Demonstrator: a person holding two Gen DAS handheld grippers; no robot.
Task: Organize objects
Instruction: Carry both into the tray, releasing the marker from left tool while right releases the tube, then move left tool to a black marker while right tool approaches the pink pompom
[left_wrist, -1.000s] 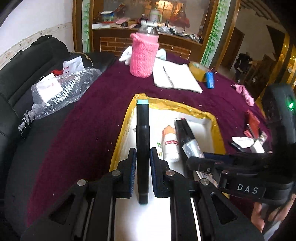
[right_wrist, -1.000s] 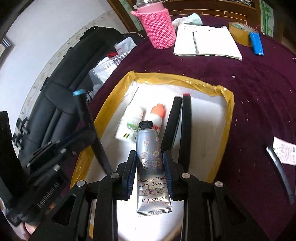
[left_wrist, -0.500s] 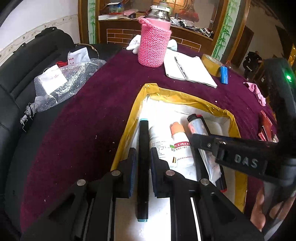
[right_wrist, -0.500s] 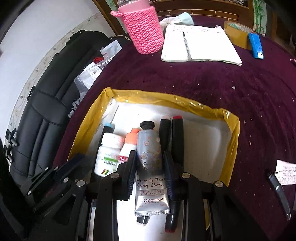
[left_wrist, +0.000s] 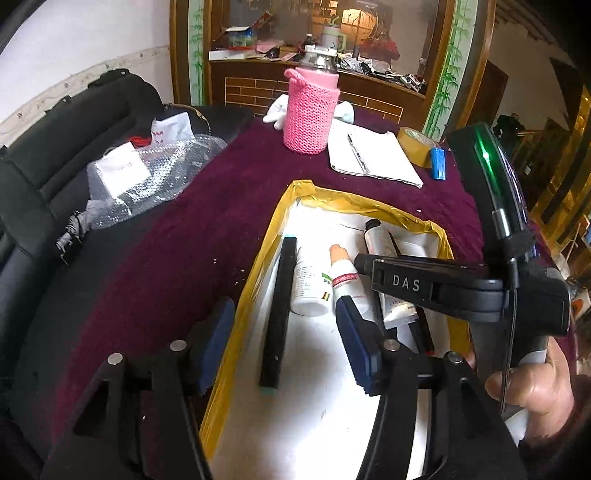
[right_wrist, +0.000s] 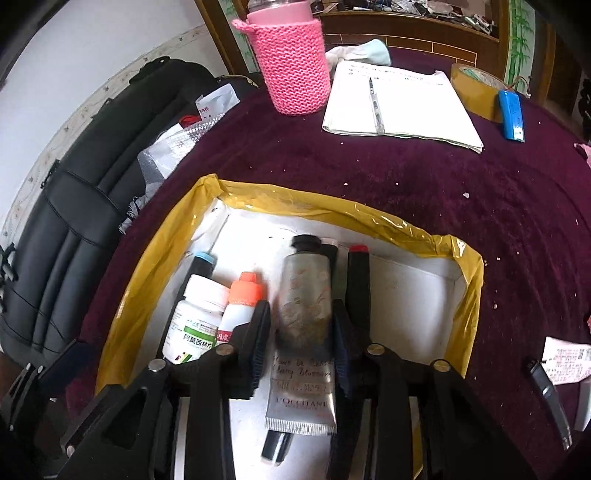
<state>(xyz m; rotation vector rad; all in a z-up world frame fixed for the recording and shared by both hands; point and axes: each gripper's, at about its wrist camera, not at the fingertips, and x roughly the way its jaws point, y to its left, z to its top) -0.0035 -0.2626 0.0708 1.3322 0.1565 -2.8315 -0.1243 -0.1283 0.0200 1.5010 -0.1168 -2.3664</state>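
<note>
A white tray with a yellow taped rim (left_wrist: 258, 266) (right_wrist: 155, 266) sits on the purple cloth. My left gripper (left_wrist: 288, 345) has its jaws opening. Between them, untouched, a black marker with teal ends (left_wrist: 279, 314) lies flat in the tray. My right gripper (right_wrist: 299, 343) also has its jaws opening. The silver hand cream tube (right_wrist: 304, 306) lies between its pads, which stand just off it. Also in the tray are a white pill bottle (right_wrist: 195, 317), a small orange-capped bottle (right_wrist: 242, 302) and a red-capped black marker (right_wrist: 358, 280).
Beyond the tray stand a bottle in a pink knitted sleeve (left_wrist: 312, 110), a notebook with a pen (left_wrist: 373, 158), a tape roll (left_wrist: 415, 149) and a blue lighter (left_wrist: 437, 164). Bubble wrap (left_wrist: 155, 173) lies on the black chair at left. A receipt (right_wrist: 563, 360) lies at right.
The left gripper brought the marker down into the tray and spread its jaws off it. The right gripper's pads eased away from the hand cream tube, which now rests in the tray.
</note>
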